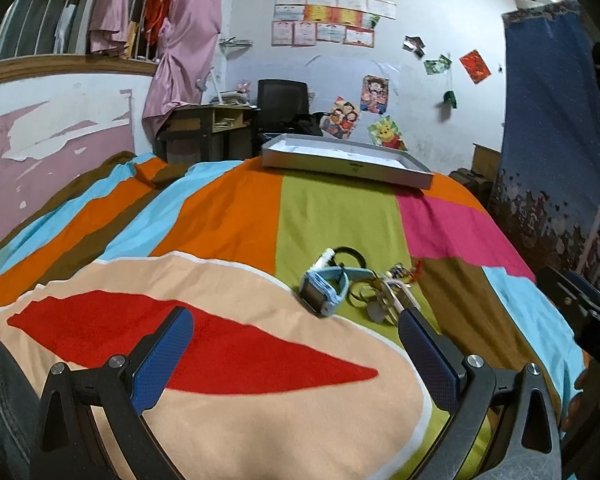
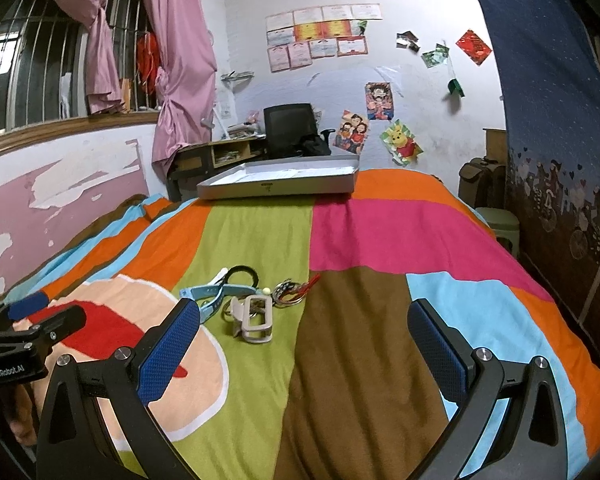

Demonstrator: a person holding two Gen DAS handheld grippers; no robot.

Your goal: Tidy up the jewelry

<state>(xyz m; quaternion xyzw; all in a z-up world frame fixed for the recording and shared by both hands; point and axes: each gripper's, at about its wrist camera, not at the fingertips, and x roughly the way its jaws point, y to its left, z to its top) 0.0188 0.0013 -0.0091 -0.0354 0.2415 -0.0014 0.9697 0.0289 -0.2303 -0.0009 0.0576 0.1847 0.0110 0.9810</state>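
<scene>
A blue watch (image 1: 324,290), beige hair claw (image 2: 256,319) and black hair tie (image 2: 242,274) lie heaped on the patchwork bedspread (image 2: 340,240); a shallow grey tray (image 2: 280,184) sits beyond, contents unclear. Left gripper (image 1: 296,354) and right gripper (image 2: 304,350) gape, holding nothing.

Black frames, silver screws, blue textured fingers (image 1: 168,356).

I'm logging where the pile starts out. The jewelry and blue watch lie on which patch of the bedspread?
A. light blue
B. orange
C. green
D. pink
C: the blue watch and the jewelry pile rest on the green patch of the bedspread.
</scene>
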